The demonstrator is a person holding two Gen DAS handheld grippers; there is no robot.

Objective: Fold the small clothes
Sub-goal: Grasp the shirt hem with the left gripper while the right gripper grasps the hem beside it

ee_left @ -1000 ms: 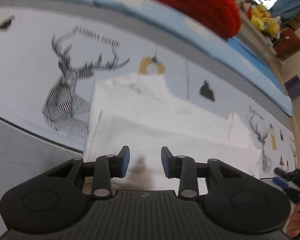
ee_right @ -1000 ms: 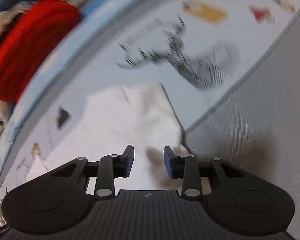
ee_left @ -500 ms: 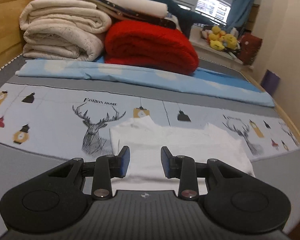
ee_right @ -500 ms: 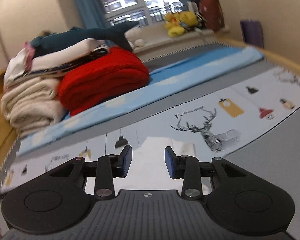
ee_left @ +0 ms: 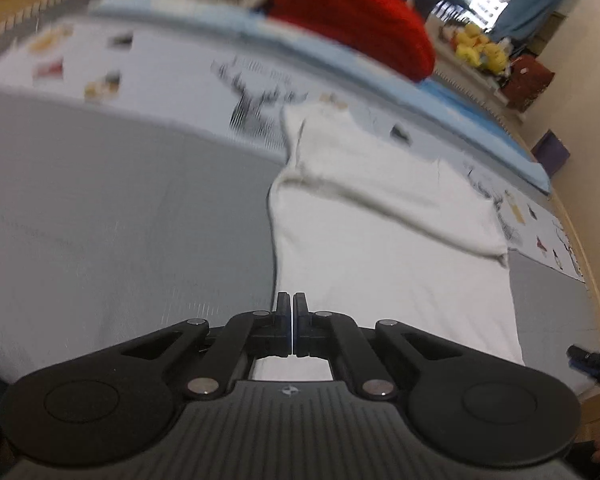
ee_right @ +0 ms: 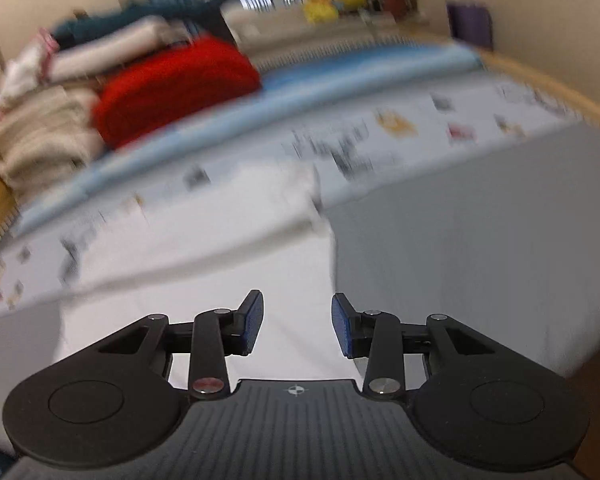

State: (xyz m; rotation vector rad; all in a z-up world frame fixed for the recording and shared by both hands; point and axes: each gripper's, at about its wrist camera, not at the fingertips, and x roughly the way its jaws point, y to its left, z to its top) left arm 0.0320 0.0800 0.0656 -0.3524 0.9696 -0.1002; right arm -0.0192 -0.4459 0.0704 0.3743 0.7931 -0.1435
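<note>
A white garment (ee_left: 380, 248) lies flat on the bed, with a fold across its far part. My left gripper (ee_left: 291, 308) is shut at the garment's near left hem; the pads meet with the white cloth right under them, so whether cloth is pinched I cannot tell. In the right wrist view the same garment (ee_right: 220, 280) spreads ahead. My right gripper (ee_right: 298, 326) is open, low over the garment's near right corner, with nothing between its fingers. Its tip (ee_left: 592, 364) shows at the right edge of the left wrist view.
The bed has a grey cover (ee_left: 120, 220) and a pale printed sheet with deer drawings (ee_left: 256, 100). A red folded blanket (ee_right: 172, 88) and a stack of cream bedding (ee_right: 40, 136) sit at the far side. Yellow plush toys (ee_left: 476, 48) stand near the window.
Both grippers have dropped low to the near hem of the garment. The left gripper has gone from open to shut. The right stays open.
</note>
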